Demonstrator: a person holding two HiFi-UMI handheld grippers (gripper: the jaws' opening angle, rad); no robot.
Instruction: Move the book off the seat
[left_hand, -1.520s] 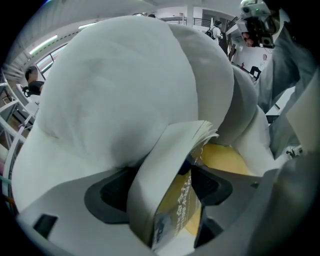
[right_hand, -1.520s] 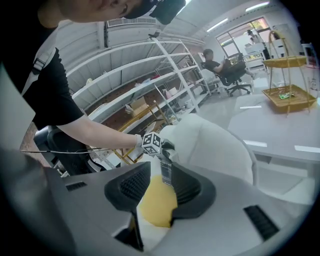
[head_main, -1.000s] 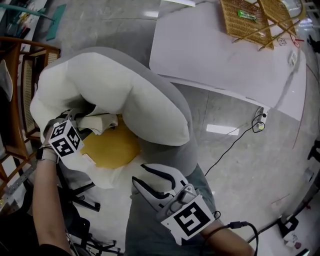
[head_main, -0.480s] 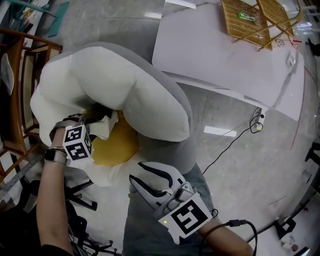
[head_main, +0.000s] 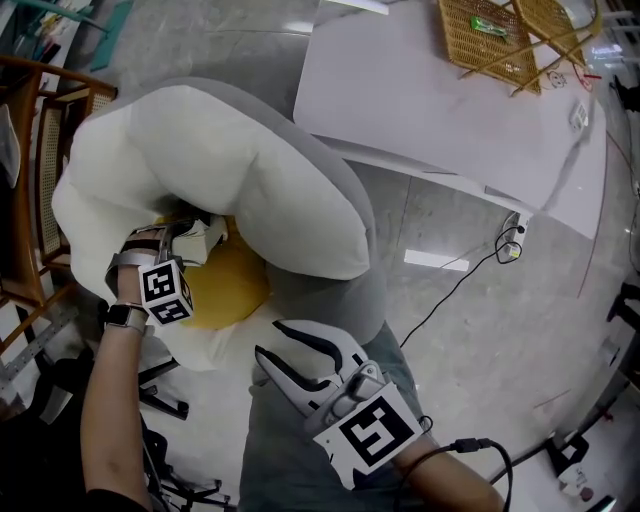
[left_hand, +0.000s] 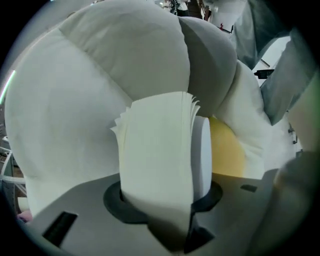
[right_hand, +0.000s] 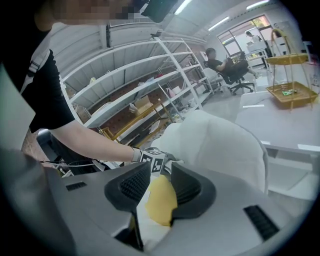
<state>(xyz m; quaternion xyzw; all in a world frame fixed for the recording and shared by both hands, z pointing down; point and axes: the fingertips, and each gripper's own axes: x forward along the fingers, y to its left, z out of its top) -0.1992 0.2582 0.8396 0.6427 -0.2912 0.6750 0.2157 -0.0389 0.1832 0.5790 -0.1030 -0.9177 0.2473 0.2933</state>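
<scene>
1. A glossy grey floor (head_main: 470, 330) fills the room, with a white table (head_main: 420, 100) at the upper right carrying a wicker basket (head_main: 490, 45).
2. A puffy white-and-grey armchair (head_main: 240, 170) stands in the middle, and a yellow cushion (head_main: 235, 285) lies on its seat.
3. The right gripper (right_hand: 159, 189) hangs in front of the chair with its jaws parted and nothing between them. Only the cushion shows beyond the gap.
4. The left gripper (head_main: 178, 232) reaches into the seat's back corner, and its jaws are clamped on the book (left_hand: 160, 145).
5. The book is pale, with cream-white pages that fan loose at the upper edge. It stands upright between the pads, just beside the cushion and under the chair's bulging backrest.
6. Whether the book touches the seat cannot be told, because the gripper and the upholstery cover its lower part.
7. The cover is turned out of sight, so no title can be read. The only print visible is the black-and-white squares on the gripper cubes.
</scene>
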